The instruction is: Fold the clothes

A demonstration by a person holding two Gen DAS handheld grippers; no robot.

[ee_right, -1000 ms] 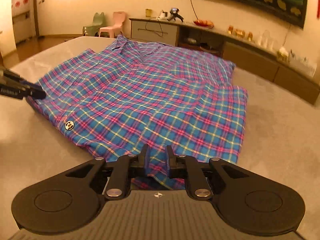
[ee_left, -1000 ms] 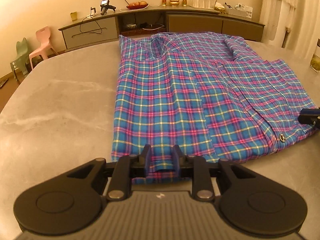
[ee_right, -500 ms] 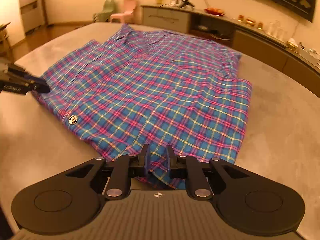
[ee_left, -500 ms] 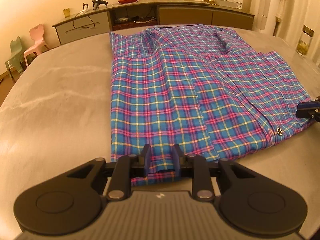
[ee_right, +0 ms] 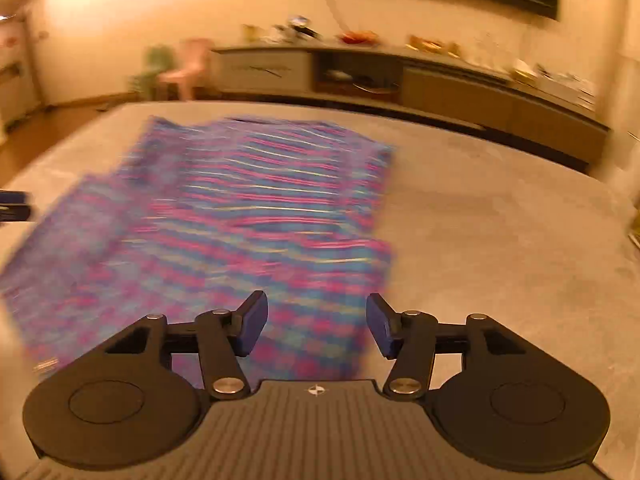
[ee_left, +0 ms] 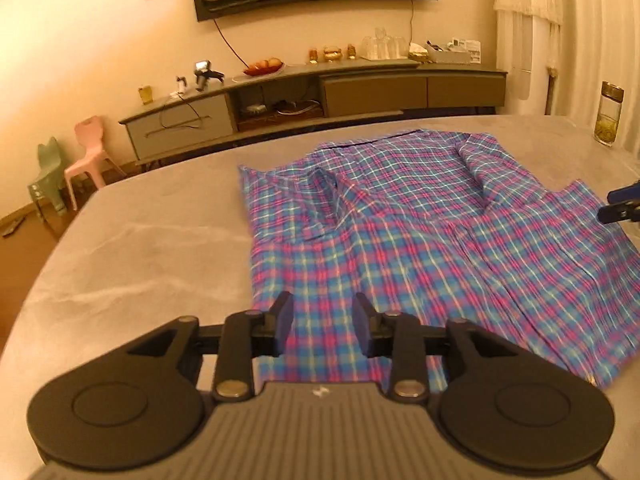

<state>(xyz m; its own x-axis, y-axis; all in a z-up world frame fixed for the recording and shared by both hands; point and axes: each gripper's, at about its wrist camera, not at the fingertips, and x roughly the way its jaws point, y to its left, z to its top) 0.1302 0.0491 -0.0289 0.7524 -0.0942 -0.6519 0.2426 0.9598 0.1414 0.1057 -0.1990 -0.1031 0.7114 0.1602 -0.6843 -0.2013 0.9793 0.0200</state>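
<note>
A blue, pink and yellow plaid shirt (ee_left: 420, 240) lies on the grey table (ee_left: 140, 248), its sides folded inward. My left gripper (ee_left: 322, 326) hovers over the shirt's near hem, jaws apart with nothing between them. My right gripper (ee_right: 316, 326) is wide open above the shirt's near right part (ee_right: 256, 224); that view is motion-blurred. The right gripper's blue fingertips (ee_left: 620, 204) show at the right edge of the left wrist view. The left gripper's tips (ee_right: 14, 206) show at the left edge of the right wrist view.
A glass jar (ee_left: 609, 114) stands at the table's far right. A long low sideboard (ee_left: 320, 96) with fruit, glasses and small items runs along the back wall. Pink (ee_left: 90, 152) and green (ee_left: 46, 176) child chairs stand on the floor at left.
Both grippers have let go of the shirt's hem and opened. Both have lifted and tilted up, so more of the room shows. The shirt has dropped back onto the table.
</note>
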